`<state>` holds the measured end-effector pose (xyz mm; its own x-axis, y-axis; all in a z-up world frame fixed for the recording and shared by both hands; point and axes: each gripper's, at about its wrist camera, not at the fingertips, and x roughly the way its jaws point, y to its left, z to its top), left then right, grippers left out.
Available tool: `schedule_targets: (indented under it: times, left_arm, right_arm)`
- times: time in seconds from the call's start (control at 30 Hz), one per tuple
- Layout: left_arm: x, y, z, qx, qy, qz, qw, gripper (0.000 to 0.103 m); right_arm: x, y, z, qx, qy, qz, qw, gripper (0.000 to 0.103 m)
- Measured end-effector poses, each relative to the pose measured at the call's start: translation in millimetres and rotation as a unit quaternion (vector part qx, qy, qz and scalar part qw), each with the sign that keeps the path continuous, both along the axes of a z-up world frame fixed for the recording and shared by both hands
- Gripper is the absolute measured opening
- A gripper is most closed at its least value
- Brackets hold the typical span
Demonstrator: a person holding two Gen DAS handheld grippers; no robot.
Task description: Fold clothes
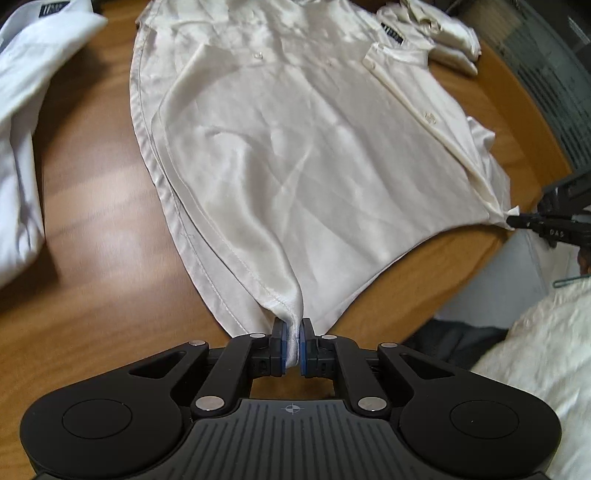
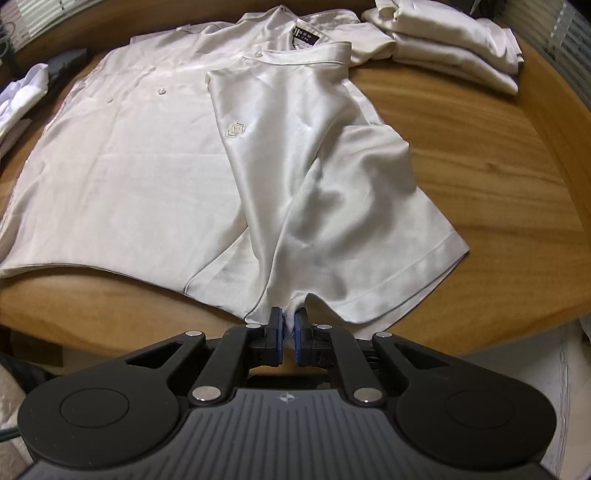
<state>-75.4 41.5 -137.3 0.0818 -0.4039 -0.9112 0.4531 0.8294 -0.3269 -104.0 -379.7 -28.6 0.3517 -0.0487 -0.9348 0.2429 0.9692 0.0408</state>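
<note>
Left wrist view: wooden table (image 1: pixel 92 192), round-edged, filling most of the picture and carrying everything. Spread over its middle, cream satin shirt (image 1: pixel 295 147), buttoned placket running up toward the collar, hem toward the camera, one side already turned in over the body. Left of it, apart from it, white garment (image 1: pixel 22 110) with a dark neck label, lying loose. At the far right rim, stack of folded cream clothes (image 1: pixel 443 33), just beyond the shirt's collar. Near the bottom, left gripper (image 1: pixel 293 343), black with blue pads, jaws pressed together on a pinch of the shirt's hem at the table's near edge. At the right border, right gripper (image 1: pixel 517 220), seen side-on, its tip at the shirt's other hem corner. Bottom right, off the table, fuzzy white fabric (image 1: pixel 535 350).

Right wrist view: same table (image 2: pixel 480 155), same shirt (image 2: pixel 129 184) lying flat, short sleeve (image 2: pixel 388 221) folded across the front, small embroidered logo (image 2: pixel 234 129) on the chest. Folded stack (image 2: pixel 454 40) at the far right, white garment (image 2: pixel 22 96) at the far left edge. At the bottom, right gripper (image 2: pixel 290 332), jaws clamped on a bunched bit of the hem, cloth showing between the blue pads.
</note>
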Motion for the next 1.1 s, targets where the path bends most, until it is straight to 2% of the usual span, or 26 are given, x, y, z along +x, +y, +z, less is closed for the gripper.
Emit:
schedule_targets:
  times: [0.1, 0.2, 0.3, 0.4, 0.57, 0.67, 0.8, 0.9, 1.1]
  left_arm:
    - [-0.4, 0.2, 3.5, 0.009, -0.002, 0.001, 1.0, 0.013]
    - [-0.6, 8.5, 11.2, 0.005, -0.016, 0.012, 0.9998, 0.024]
    - [-2.9, 19.8, 23.2, -0.008, -0.025, 0.044, 0.9987, 0.026]
    - [2.9, 19.0, 30.8, -0.014, -0.035, 0.076, 0.9964, 0.028]
    - [13.2, 9.2, 40.2, -0.025, -0.052, 0.114, 0.9918, 0.036]
    - [21.8, 0.3, 38.9, -0.038, -0.057, 0.127, 0.9896, 0.036]
    - [34.0, -13.8, 32.0, -0.035, -0.061, 0.145, 0.9869, 0.036]
    - [40.3, -25.8, 25.9, -0.036, -0.062, 0.143, 0.9871, 0.036]
    - [47.2, -46.8, 9.0, -0.023, -0.055, 0.119, 0.9912, 0.036]
  right_arm:
    - [-6.6, -3.7, 7.8, 0.003, 0.002, 0.005, 1.0, 0.015]
    - [-12.5, -9.9, 18.9, 0.001, -0.003, 0.016, 1.0, 0.029]
    - [-16.0, -30.1, 35.8, -0.01, -0.023, 0.018, 1.0, 0.031]
    - [-13.7, -55.5, 44.0, -0.02, -0.033, 0.015, 0.999, 0.038]
    - [6.2, -98.6, 23.5, -0.048, -0.016, 0.0, 0.999, 0.038]
    - [22.6, -116.2, 6.9, -0.053, -0.022, -0.001, 0.998, 0.042]
    - [50.1, -130.0, -7.2, -0.042, -0.032, 0.014, 0.999, 0.042]
    - [71.5, -132.1, -10.4, -0.038, -0.036, 0.038, 0.998, 0.042]
    - [94.7, -135.4, -19.8, 0.008, -0.031, 0.069, 0.997, 0.041]
